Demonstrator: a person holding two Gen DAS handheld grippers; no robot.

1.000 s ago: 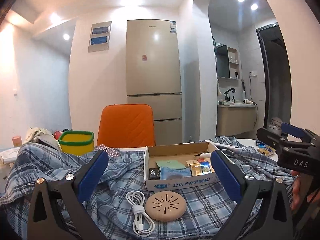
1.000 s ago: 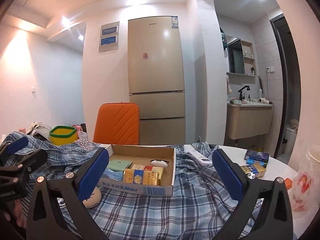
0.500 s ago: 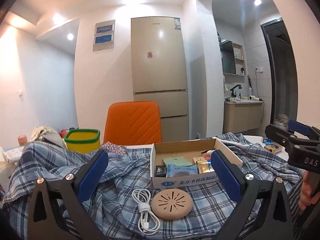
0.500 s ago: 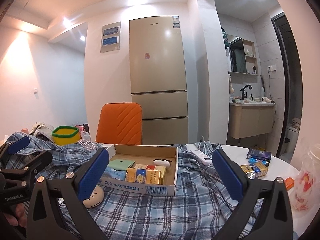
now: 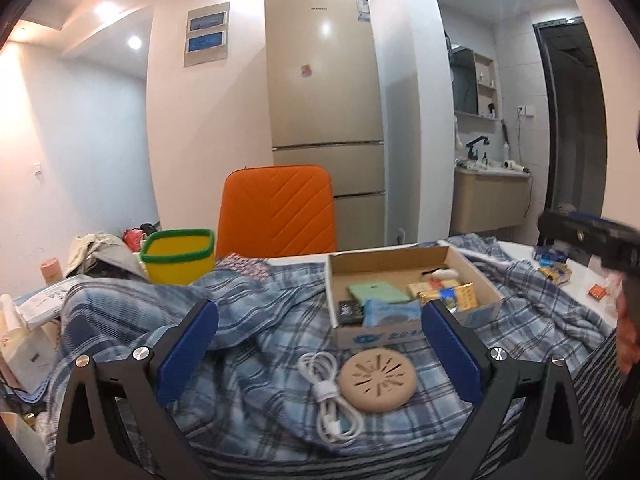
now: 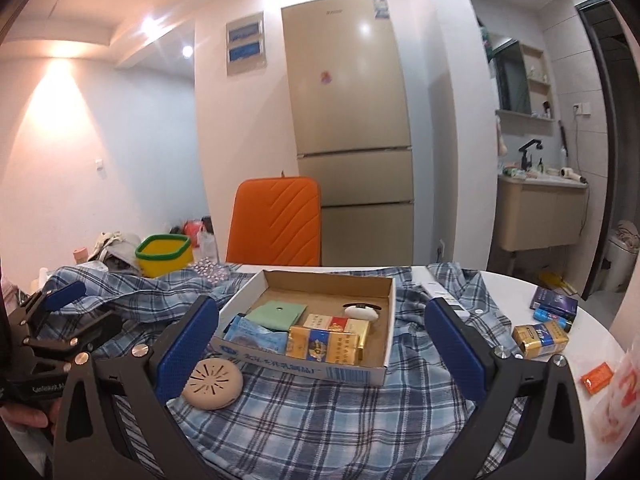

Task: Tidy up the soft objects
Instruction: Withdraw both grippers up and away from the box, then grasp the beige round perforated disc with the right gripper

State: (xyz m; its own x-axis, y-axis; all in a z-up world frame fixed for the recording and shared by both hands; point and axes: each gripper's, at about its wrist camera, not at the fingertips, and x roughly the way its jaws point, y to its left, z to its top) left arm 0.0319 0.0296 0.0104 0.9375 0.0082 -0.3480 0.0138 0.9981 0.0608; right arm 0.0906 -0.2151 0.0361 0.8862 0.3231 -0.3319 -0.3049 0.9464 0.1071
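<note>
A blue plaid shirt (image 5: 248, 344) lies crumpled over the white round table and also shows in the right wrist view (image 6: 344, 412). On it stand a cardboard box (image 5: 400, 276) of small packets, also in the right wrist view (image 6: 320, 364), a beige round disc (image 5: 377, 385) and a white coiled cable (image 5: 330, 394). My left gripper (image 5: 318, 354) is open and empty above the shirt's near part. My right gripper (image 6: 320, 346) is open and empty in front of the box.
A yellow tub with a green rim (image 5: 178, 254) stands at the back left beside a heap of clothes. An orange chair (image 5: 278, 210) stands behind the table. Cigarette packs (image 6: 540, 338) and an orange packet (image 6: 597, 377) lie on the bare table (image 6: 592, 344) at the right.
Both grippers have risen and tilted down a little, so more of the table top shows. The left gripper's view shifted left. Nothing on the table has moved.
</note>
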